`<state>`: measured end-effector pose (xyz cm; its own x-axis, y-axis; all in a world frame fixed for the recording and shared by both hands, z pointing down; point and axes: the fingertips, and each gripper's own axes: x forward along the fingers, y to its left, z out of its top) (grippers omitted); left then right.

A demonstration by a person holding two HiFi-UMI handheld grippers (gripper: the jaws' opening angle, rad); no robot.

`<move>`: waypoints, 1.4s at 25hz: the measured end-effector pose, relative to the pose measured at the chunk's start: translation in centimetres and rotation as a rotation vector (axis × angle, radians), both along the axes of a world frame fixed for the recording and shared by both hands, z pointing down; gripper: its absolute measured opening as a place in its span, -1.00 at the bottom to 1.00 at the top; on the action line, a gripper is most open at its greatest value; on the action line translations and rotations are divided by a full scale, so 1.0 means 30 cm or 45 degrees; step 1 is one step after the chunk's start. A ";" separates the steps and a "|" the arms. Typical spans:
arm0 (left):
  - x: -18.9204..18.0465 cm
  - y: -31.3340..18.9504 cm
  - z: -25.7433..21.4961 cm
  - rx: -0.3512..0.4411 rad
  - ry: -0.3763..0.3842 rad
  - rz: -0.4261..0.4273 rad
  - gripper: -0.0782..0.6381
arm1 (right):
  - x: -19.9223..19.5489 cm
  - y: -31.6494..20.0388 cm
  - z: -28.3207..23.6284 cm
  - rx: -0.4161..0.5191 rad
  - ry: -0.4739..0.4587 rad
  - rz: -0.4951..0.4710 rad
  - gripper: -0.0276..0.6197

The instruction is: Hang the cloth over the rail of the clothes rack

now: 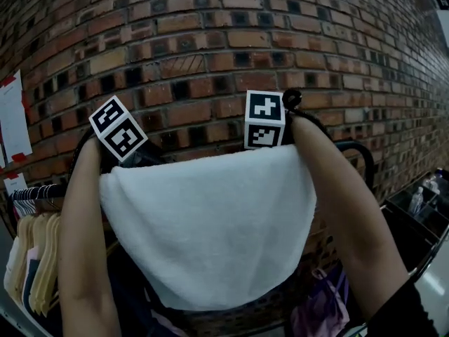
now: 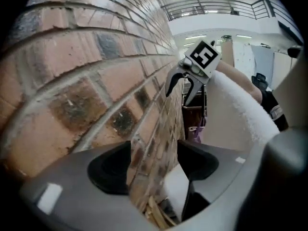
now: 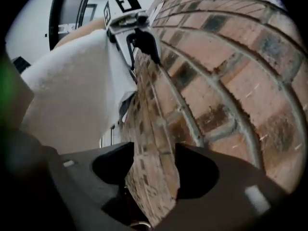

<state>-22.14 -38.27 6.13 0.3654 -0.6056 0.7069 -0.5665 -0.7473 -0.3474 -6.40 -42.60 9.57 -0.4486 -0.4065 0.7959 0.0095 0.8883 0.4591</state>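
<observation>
A white cloth (image 1: 210, 223) hangs folded over the top rail of the clothes rack, which it hides; only the rack's dark curved end (image 1: 361, 153) shows at the right. My left gripper (image 1: 133, 149) is at the cloth's upper left corner and my right gripper (image 1: 280, 118) at its upper right, both just behind the fold. In the left gripper view my own jaws (image 2: 154, 162) stand open with only brick wall between them, the cloth (image 2: 236, 109) to their right. The right gripper view shows the same: jaws (image 3: 154, 170) open and empty, the cloth (image 3: 72, 90) to their left.
A brick wall (image 1: 224, 41) stands close behind the rack. Wooden hangers with clothes (image 1: 35, 258) hang on a rail (image 1: 42, 190) at the lower left. A purple garment (image 1: 319, 307) hangs under the cloth at the right. A shelf with bottles (image 1: 421, 202) is at the far right.
</observation>
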 end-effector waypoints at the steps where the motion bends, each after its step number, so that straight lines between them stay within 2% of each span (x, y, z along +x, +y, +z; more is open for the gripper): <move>1: -0.030 0.000 -0.012 0.015 -0.034 -0.023 0.10 | 0.013 -0.015 0.014 0.018 0.042 0.019 -0.08; 3: -0.079 0.010 -0.018 0.016 -0.085 -0.048 0.10 | 0.029 -0.040 0.019 0.043 0.064 0.041 -0.08; 6: -0.073 0.012 -0.064 0.117 -0.048 -0.017 0.10 | 0.021 -0.041 0.005 0.058 0.033 0.020 -0.08; 8: -0.068 -0.004 -0.108 0.263 -0.124 0.009 0.10 | 0.005 -0.026 -0.011 0.068 -0.017 -0.006 -0.08; 10: -0.057 -0.013 -0.186 0.483 -0.186 0.040 0.10 | -0.028 -0.009 -0.050 0.116 -0.098 -0.049 -0.08; 12: -0.037 0.007 -0.287 0.721 -0.181 0.073 0.10 | -0.073 0.006 -0.130 0.225 -0.214 -0.106 -0.08; 14: -0.006 0.047 -0.378 0.894 -0.132 0.105 0.10 | -0.106 0.011 -0.245 0.389 -0.358 -0.131 -0.08; 17: 0.044 0.105 -0.473 1.026 -0.120 0.140 0.10 | -0.098 0.000 -0.389 0.639 -0.483 -0.070 -0.08; 20: 0.107 0.168 -0.560 1.181 -0.118 0.184 0.09 | -0.092 0.030 -0.488 0.803 -0.568 -0.056 -0.09; 22: 0.165 0.228 -0.628 1.317 -0.060 0.216 -0.07 | -0.091 0.084 -0.582 0.890 -0.728 -0.055 -0.16; 24: 0.224 0.287 -0.698 1.445 0.041 0.218 -0.35 | -0.074 0.153 -0.693 0.937 -0.957 -0.017 -0.53; 25: 0.254 0.312 -0.723 1.492 0.095 0.206 -0.55 | -0.060 0.188 -0.739 0.943 -1.066 0.008 -0.72; 26: 0.285 0.335 -0.739 1.526 0.144 0.195 -0.76 | -0.048 0.223 -0.775 0.943 -1.157 0.028 -0.83; 27: 0.320 0.359 -0.745 1.549 0.186 0.194 -0.76 | -0.037 0.257 -0.799 0.940 -1.229 0.037 -0.90; 30: 0.441 0.466 -0.746 1.614 0.313 0.268 -0.76 | -0.019 0.374 -0.833 0.908 -1.411 0.006 -0.91; 33: 0.543 0.612 -0.733 1.663 0.523 0.362 -0.76 | 0.006 0.525 -0.829 0.818 -1.612 -0.068 -0.91; 35: 0.584 0.698 -0.694 1.662 0.660 0.393 -0.76 | 0.022 0.631 -0.792 0.754 -1.718 -0.129 -0.91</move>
